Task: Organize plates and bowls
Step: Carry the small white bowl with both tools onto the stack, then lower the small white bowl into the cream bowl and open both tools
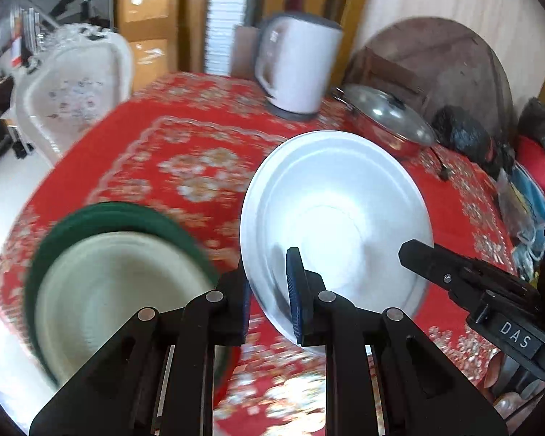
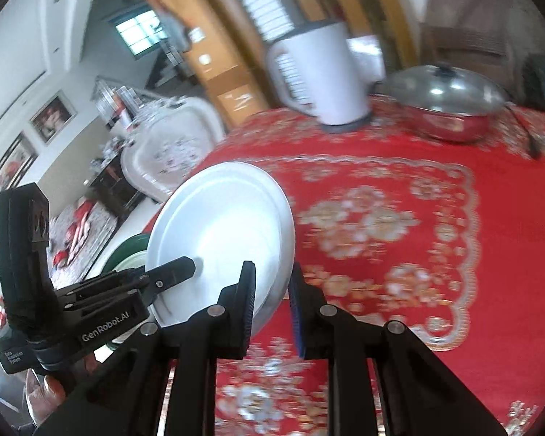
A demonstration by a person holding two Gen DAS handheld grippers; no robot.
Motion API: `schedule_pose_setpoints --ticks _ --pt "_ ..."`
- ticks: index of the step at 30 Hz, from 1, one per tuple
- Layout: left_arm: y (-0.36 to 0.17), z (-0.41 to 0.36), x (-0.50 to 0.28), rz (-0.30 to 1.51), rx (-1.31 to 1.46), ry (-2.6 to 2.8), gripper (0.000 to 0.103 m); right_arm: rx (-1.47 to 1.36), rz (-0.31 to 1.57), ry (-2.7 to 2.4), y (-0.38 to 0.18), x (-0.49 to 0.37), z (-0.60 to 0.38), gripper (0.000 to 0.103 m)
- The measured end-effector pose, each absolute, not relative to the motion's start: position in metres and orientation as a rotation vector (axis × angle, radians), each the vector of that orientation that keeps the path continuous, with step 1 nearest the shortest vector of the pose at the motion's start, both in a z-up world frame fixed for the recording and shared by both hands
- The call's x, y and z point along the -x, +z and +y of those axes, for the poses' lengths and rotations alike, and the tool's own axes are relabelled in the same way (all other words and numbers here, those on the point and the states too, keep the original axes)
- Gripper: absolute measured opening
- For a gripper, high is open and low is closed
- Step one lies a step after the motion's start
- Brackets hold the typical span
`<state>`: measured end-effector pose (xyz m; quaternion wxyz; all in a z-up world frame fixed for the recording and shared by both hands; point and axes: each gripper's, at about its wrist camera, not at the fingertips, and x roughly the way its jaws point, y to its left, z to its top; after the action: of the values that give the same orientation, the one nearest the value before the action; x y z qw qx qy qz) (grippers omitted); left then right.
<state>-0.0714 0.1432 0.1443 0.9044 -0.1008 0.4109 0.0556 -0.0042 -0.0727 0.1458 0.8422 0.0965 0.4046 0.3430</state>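
A white plate (image 1: 338, 218) is held tilted above the red tablecloth by both grippers. My left gripper (image 1: 270, 305) is shut on its near left rim. My right gripper (image 2: 272, 301) is shut on its opposite rim, and it shows in the left wrist view (image 1: 410, 250) at the plate's right edge. The plate also shows in the right wrist view (image 2: 221, 232), with the left gripper (image 2: 185, 267) on it. A green-rimmed cream bowl (image 1: 105, 290) sits on the table at the near left, and part of it shows in the right wrist view (image 2: 127, 254).
A white electric kettle (image 1: 298, 69) stands at the table's far side. A steel pot with a lid (image 1: 388, 120) is to its right. The red patterned tablecloth (image 1: 185, 167) covers the table. A white chair (image 1: 72, 91) stands beyond the left edge. Bags (image 1: 527, 167) lie at the right.
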Motion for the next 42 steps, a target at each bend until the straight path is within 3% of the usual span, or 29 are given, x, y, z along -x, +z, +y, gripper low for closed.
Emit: schedule_pose_setpoints --ticks 12,42 --pt "0.145 0.210 0.125 0.812 0.279 0.206 0.016 -0.080 0.863 0.858 0.150 0.033 0.017 0.018" --pt "0.110 0.238 0.140 0.871 0.261 0.280 0.016 0.046 0.949 0.871 0.130 0.054 0.064 0.019"
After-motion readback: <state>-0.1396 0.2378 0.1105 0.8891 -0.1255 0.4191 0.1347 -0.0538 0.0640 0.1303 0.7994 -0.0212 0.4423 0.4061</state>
